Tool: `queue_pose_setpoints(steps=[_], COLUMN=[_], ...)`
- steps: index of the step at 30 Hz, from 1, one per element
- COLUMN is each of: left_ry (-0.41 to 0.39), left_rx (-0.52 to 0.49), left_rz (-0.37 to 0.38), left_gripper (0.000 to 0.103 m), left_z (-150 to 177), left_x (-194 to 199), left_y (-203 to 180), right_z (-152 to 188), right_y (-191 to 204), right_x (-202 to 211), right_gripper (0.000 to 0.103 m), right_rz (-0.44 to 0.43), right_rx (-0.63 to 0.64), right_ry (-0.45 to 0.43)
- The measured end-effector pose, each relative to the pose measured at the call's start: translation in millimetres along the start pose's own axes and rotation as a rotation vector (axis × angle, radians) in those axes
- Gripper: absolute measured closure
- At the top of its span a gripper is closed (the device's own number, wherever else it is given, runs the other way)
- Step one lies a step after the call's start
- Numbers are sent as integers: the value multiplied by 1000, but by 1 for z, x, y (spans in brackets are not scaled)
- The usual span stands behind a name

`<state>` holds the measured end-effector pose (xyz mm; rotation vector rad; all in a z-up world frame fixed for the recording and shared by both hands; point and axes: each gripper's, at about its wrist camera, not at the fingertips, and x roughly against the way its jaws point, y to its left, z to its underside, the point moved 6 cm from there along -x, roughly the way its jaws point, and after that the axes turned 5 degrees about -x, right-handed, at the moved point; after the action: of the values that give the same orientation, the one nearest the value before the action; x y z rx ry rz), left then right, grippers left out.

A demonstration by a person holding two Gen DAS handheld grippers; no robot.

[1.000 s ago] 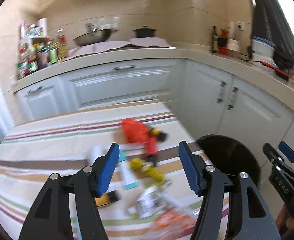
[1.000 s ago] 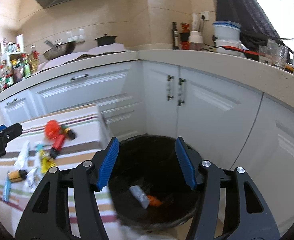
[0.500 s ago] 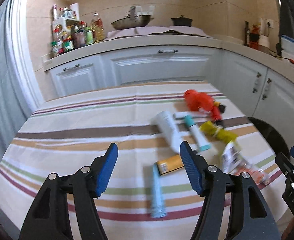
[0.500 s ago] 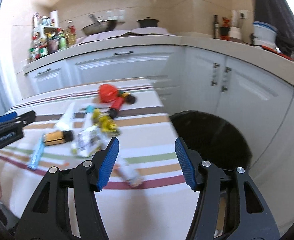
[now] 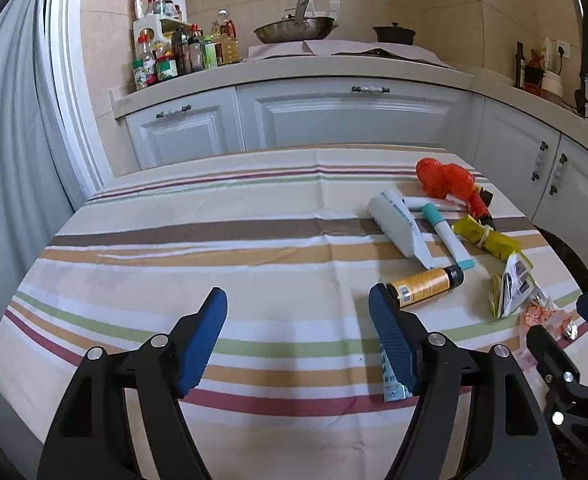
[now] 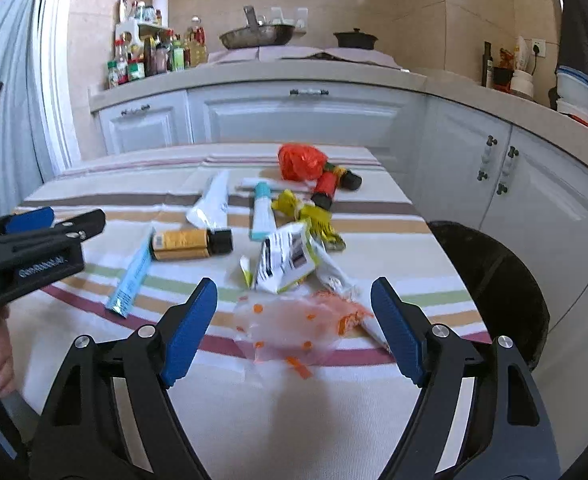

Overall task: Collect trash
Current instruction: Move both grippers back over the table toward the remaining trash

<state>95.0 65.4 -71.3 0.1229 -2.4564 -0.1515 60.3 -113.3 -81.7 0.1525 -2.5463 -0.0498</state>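
Note:
Trash lies on the striped tablecloth (image 5: 214, 240): a crumpled red bag (image 6: 301, 162), a white tube (image 5: 393, 226), a teal-capped tube (image 6: 262, 210), a yellow wrapper (image 6: 313, 216), an orange bottle (image 6: 190, 243), a flat blue sachet (image 6: 130, 280), a printed packet (image 6: 284, 258) and a clear wrapper with orange specks (image 6: 294, 322). My right gripper (image 6: 294, 328) is open, its fingers either side of the clear wrapper. My left gripper (image 5: 297, 340) is open and empty above the table's near edge, left of the orange bottle (image 5: 423, 286). The black bin (image 6: 493, 280) stands right of the table.
White kitchen cabinets (image 5: 333, 116) and a counter run behind and along the right side. Condiment bottles (image 5: 174, 56), a wok (image 5: 294, 30) and a black pot (image 5: 393, 34) sit on the counter. A curtain (image 5: 10, 160) hangs at the left.
Both grippers have swung left, from over the bin to over the table. The right gripper now frames the clear wrapper. Both have stayed open and empty.

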Motion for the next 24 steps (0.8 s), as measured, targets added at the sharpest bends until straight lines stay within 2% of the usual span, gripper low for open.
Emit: queue_pose_setpoints(steps=[1,5,9,11,14,15,17,19,24], left_ry=[2,5,11,14,13,12,10,11,20], left_rx=[1,-2,-8,-10,-13,-15,-19,-21,-23], left_rz=[4,20,31,33,36,37,38,40,39], left_gripper=[32,32,32,32,32,32,32,32,32], left_z=[0,2,5,6,7,7,8,8,10], left_x=[-1,-2,-2,-2,-1,0,1,1,-1], left_y=[0,-4,-8,-10,-12,-13,-14,-16,-17], right_z=[2,8,14,14,15,16,19,22,22], right_y=[-1,-5,-9,-9,-9,-10,-10,-10,-9], right_x=[-1,-3,-2,0,1,1,-3,-6,-3], right_gripper=[27,45,53,63,65,70,101,102,103], right_rz=[6,16,20,24,24,24,12,1,-1], right_rx=[-1,-4,-9,-1,5,5,7,3,10], right_ry=[7,33,43,40,42,44,69,91,77])
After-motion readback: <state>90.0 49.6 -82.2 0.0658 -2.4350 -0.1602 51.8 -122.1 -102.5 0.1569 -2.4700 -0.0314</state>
